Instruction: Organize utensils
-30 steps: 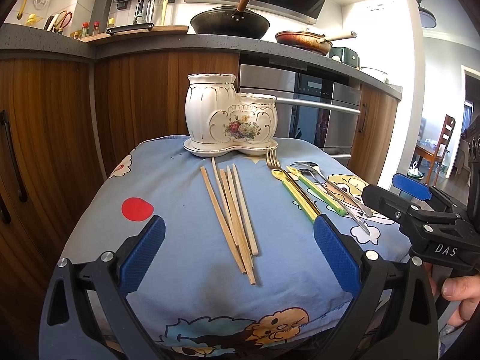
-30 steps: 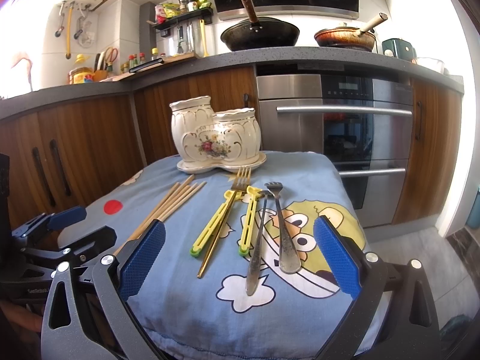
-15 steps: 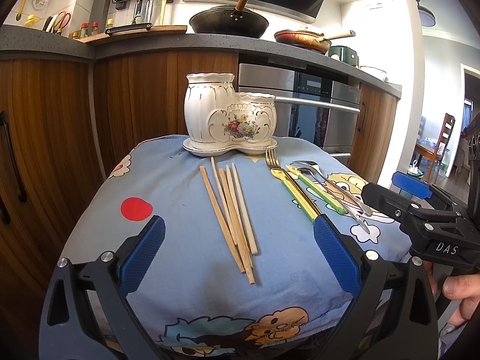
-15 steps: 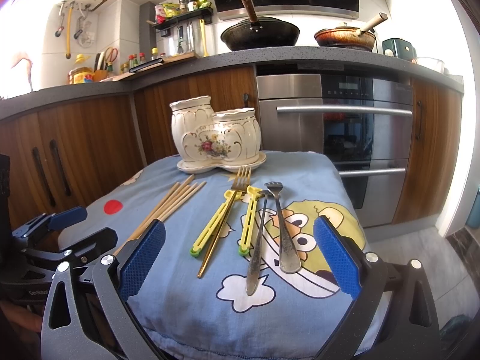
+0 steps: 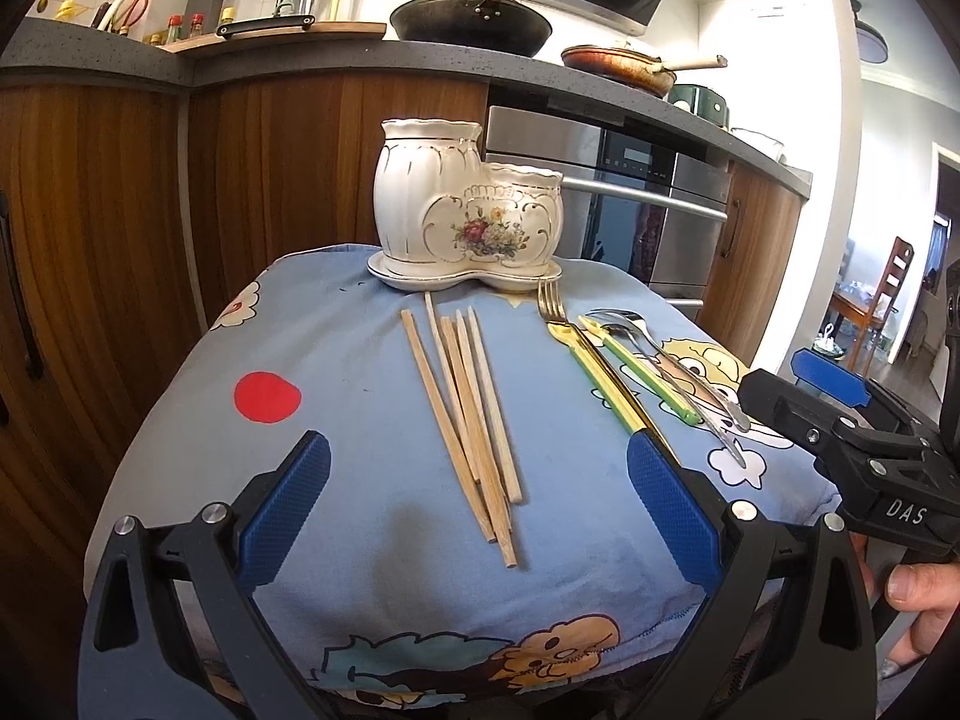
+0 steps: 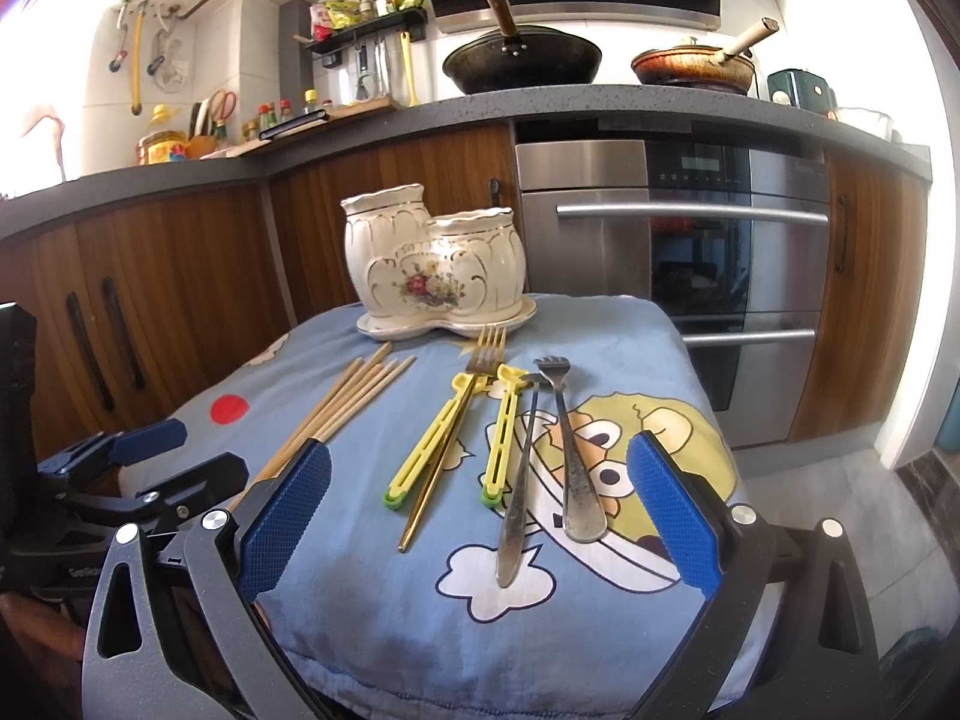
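Note:
A white ceramic two-cup utensil holder [image 5: 465, 228] [image 6: 435, 270] stands at the far edge of a blue cartoon cloth [image 5: 336, 372] [image 6: 630, 354]. Several wooden chopsticks [image 5: 471, 408] [image 6: 342, 402] lie in front of it. To their right lie a gold fork [image 5: 576, 342] [image 6: 456, 420], two yellow-green utensils [image 5: 648, 378] [image 6: 503, 438], and two steel utensils [image 6: 573, 456] [image 6: 519, 480]. My left gripper [image 5: 477, 504] is open and empty just before the chopsticks' near ends. My right gripper [image 6: 477, 504] is open and empty before the steel utensils.
Wooden cabinets [image 6: 180, 276] and a steel oven [image 6: 690, 264] stand behind the table. A black wok [image 5: 471, 18] and a pan [image 6: 693, 69] sit on the counter. The right gripper's body shows in the left wrist view [image 5: 852, 450]; the left gripper's body shows in the right wrist view [image 6: 120, 480].
The left wrist view has shifted very slightly; nothing on the cloth has moved. Both grippers stay open.

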Available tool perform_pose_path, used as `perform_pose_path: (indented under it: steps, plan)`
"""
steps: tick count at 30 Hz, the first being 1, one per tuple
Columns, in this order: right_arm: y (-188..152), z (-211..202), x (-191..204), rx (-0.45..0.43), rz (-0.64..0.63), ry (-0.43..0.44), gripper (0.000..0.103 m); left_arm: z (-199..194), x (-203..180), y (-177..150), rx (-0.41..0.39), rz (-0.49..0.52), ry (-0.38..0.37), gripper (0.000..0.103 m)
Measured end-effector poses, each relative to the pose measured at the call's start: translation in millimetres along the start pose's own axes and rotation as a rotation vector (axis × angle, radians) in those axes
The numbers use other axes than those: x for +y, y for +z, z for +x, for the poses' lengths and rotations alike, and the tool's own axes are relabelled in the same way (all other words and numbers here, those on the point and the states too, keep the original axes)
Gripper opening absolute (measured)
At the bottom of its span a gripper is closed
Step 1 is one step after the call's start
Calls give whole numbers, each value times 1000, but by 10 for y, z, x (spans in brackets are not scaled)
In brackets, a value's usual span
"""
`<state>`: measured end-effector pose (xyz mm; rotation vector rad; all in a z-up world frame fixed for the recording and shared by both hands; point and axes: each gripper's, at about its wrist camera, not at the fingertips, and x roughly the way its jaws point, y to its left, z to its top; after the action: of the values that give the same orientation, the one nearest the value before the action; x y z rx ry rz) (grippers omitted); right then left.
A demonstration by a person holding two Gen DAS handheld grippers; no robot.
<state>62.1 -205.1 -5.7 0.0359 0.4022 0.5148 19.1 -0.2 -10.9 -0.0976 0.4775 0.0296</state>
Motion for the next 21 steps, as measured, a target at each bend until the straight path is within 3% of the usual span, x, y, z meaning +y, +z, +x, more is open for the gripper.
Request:
perform_pose_path:
  steps: [6,11,13,15,21]
  plan:
    - [6,17,3,17,4,7,98,15,63,52,14,-21,-38,98]
    - [15,43,24,32,3,32,98,109,135,179,34,-28,-27,97]
    - [16,50,22,37,6,37,98,200,158,260,54,-14,-14,87]
    - [17,49,22,38,8,43,98,318,199,343,82,0,8,68]
    - [20,56,17,42,14,46,98,610,366,458,152,-21,15,44]
